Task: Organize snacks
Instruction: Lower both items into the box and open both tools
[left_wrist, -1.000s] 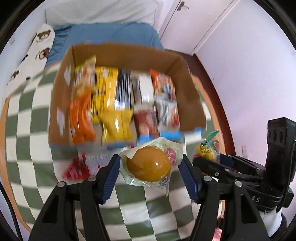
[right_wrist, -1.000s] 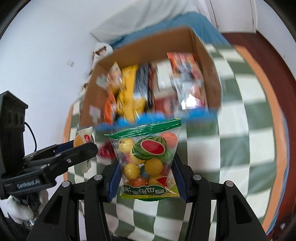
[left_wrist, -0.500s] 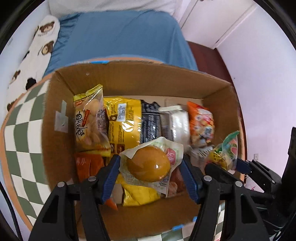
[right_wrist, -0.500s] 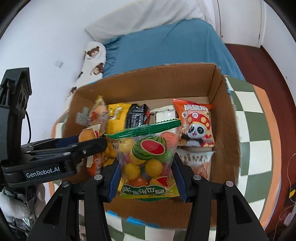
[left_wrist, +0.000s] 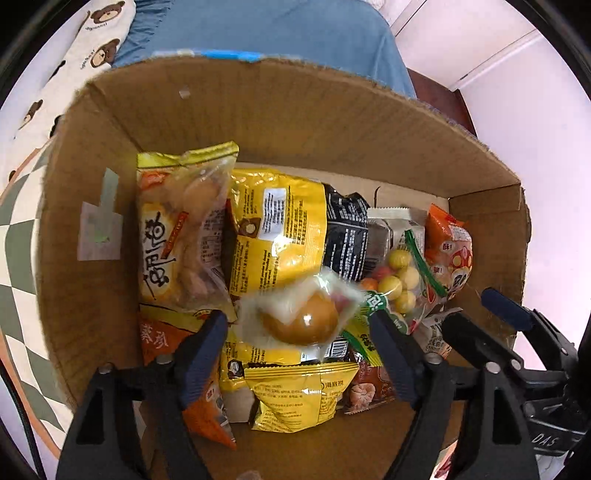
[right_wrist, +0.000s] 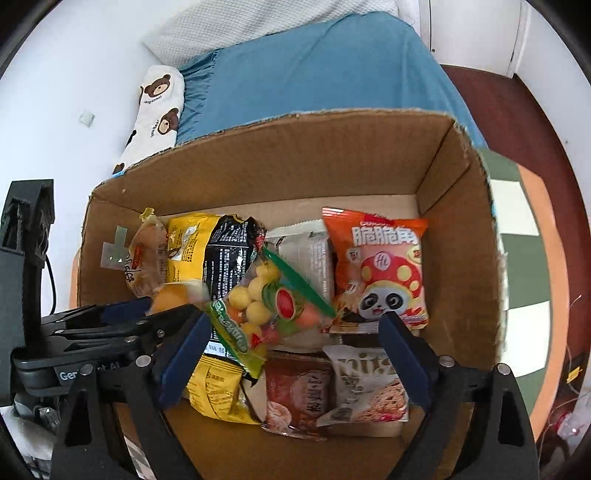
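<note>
Gaping both tools (left_wrist: 297, 328) (right_wrist: 291, 332) above snack-filled box (right_wrist: 461, 229), jaws just opened, packets free.

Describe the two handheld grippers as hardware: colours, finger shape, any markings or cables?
Both the left gripper and the right gripper are black plastic with angular fingers, silver bolts and dark blue pads. The left gripper's body bears white lettering, partly hidden; a thin black cable runs behind it.

Left gripper (left_wrist: 297, 328) jaws just opened, blurred egg pkt (left_wrist: 301, 319) apparently loose, over cardboard box (left_wrist: 295, 122)
</note>
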